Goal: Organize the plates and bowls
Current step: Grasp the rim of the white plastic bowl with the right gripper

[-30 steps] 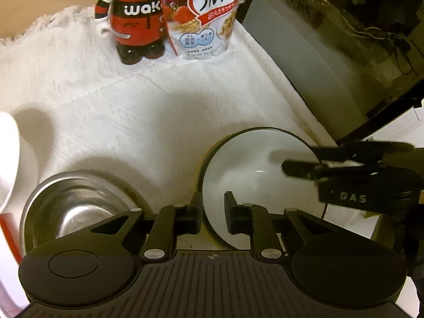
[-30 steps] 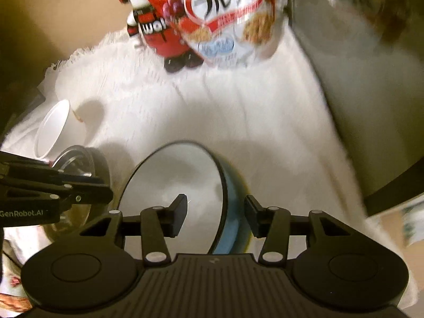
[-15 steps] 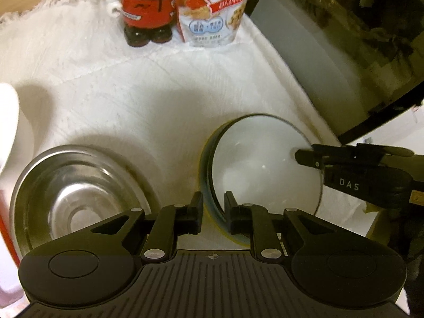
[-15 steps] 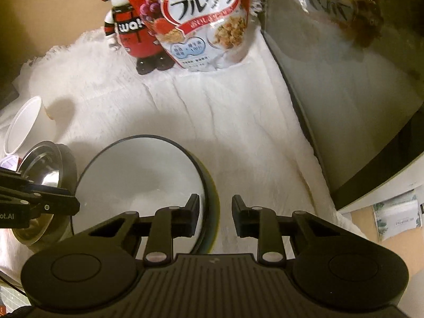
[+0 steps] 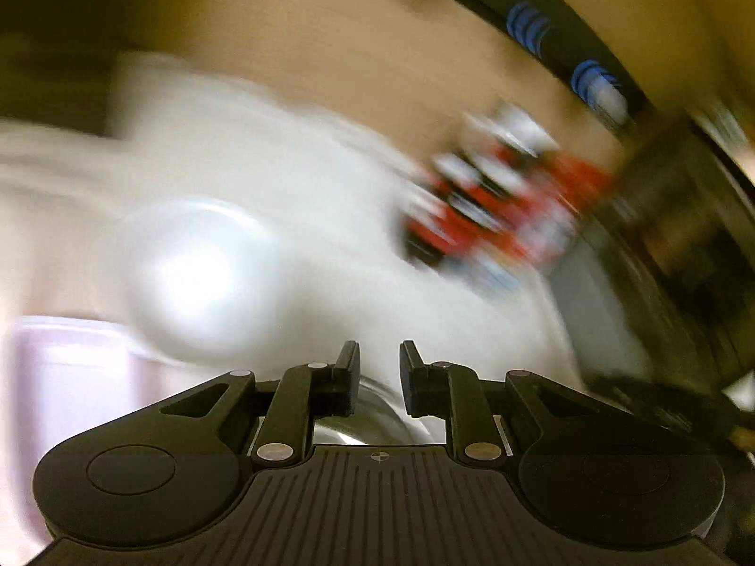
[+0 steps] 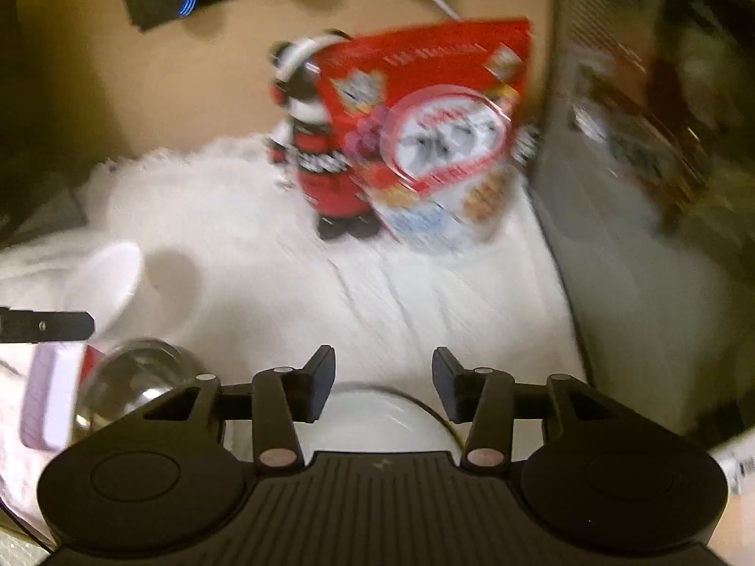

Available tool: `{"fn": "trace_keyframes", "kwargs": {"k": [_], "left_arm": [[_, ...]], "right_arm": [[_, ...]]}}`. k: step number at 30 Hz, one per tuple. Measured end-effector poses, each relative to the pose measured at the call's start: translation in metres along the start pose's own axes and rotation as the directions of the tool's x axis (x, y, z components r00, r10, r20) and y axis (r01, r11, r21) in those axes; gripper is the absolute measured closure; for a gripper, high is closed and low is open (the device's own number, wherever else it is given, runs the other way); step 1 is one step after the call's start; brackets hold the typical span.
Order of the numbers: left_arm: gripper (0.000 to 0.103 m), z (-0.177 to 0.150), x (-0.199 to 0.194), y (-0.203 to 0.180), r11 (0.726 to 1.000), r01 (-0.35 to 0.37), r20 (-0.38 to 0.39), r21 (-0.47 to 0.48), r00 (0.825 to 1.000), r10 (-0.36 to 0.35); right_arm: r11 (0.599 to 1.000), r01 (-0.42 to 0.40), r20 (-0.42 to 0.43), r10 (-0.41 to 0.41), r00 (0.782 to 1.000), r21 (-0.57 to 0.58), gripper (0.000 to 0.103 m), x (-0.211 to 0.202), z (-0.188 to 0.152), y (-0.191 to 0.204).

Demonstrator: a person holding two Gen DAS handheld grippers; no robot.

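Right wrist view: my right claw point(image 6: 383, 384) is opening, jaws apart with nothing between them; the white plate point(image 6: 377, 417) lies just under it at lower centre. Steel bowl point(image 6: 134, 377) sits at lower left, white bowl point(image 6: 111, 278) above it, all on the white cloth point(image 6: 424, 302). My left claw point(image 5: 379, 370) stands narrowly parted, gripping nothing.

Next step, as I judge it: pick one bowl and nest it, approaching the rim squarely and slowly.

Left wrist view is badly smeared; cereal bag point(image 6: 439, 141) and figurine point(image 6: 311, 141) read only as blurs there. Plate's near edge is hidden by my claw.
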State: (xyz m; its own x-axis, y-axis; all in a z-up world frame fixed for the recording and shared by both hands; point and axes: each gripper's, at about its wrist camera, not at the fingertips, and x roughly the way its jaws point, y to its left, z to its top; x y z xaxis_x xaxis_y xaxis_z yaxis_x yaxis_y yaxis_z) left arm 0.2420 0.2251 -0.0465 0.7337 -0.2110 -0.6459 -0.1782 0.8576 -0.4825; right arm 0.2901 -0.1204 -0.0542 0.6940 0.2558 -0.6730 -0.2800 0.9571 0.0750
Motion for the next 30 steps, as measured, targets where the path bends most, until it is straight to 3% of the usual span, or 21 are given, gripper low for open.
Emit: {"fn": "trace_keyframes", "kwargs": {"k": [5,8,12,16,19,23,25,27,30], "left_arm": [[0.083,0.027,-0.013,0.083,0.965,-0.152,0.052,-0.215,0.985,0.167],[0.083,0.04,0.002,0.107,0.953,-0.174,0.013,-0.25,0.983,0.183],[0.083,0.051,0.03,0.114,0.956,-0.173,-0.039,-0.238,0.985,0.168],[0.083,0.048,0.053,0.122,0.951,-0.244,-0.077,-0.192,0.969,0.233],[0.083,0.049,0.072,0.127,0.95,-0.26,-0.098,-0.175,0.964,0.246],[0.083,0.043,0.1,0.132,0.952,-0.266,-0.163,-0.155,0.957,0.24],[0.081,0.04,0.107,0.133,0.954,-0.254,-0.184,-0.16,0.957,0.224],[0.069,0.038,0.105,0.128,0.956,-0.255,-0.18,-0.146,0.957,0.227],[0.067,0.036,0.088,0.116,0.961,-0.255,-0.142,-0.104,0.96,0.24]], "right_arm": [[0.995,-0.071,-0.011,0.071,0.997,-0.063,0.047,0.018,0.035,0.048],[0.99,-0.101,-0.052,0.096,0.994,-0.097,0.047,0.037,0.053,0.078],[0.979,-0.111,-0.089,0.097,0.991,-0.173,0.045,0.068,0.067,0.133],[0.964,-0.174,-0.109,0.155,0.982,-0.201,0.037,0.1,0.077,0.177],[0.962,-0.239,-0.143,0.22,0.965,-0.134,0.035,0.132,0.08,0.196],[0.96,-0.279,-0.267,0.267,0.926,-0.006,0.035,0.191,0.071,0.212],[0.965,-0.264,-0.321,0.254,0.912,0.013,0.04,0.214,0.062,0.219],[0.958,-0.286,-0.357,0.273,0.893,0.02,0.06,0.225,0.054,0.226],[0.948,-0.318,-0.375,0.299,0.877,0.013,0.064,0.219,0.052,0.232]]}}
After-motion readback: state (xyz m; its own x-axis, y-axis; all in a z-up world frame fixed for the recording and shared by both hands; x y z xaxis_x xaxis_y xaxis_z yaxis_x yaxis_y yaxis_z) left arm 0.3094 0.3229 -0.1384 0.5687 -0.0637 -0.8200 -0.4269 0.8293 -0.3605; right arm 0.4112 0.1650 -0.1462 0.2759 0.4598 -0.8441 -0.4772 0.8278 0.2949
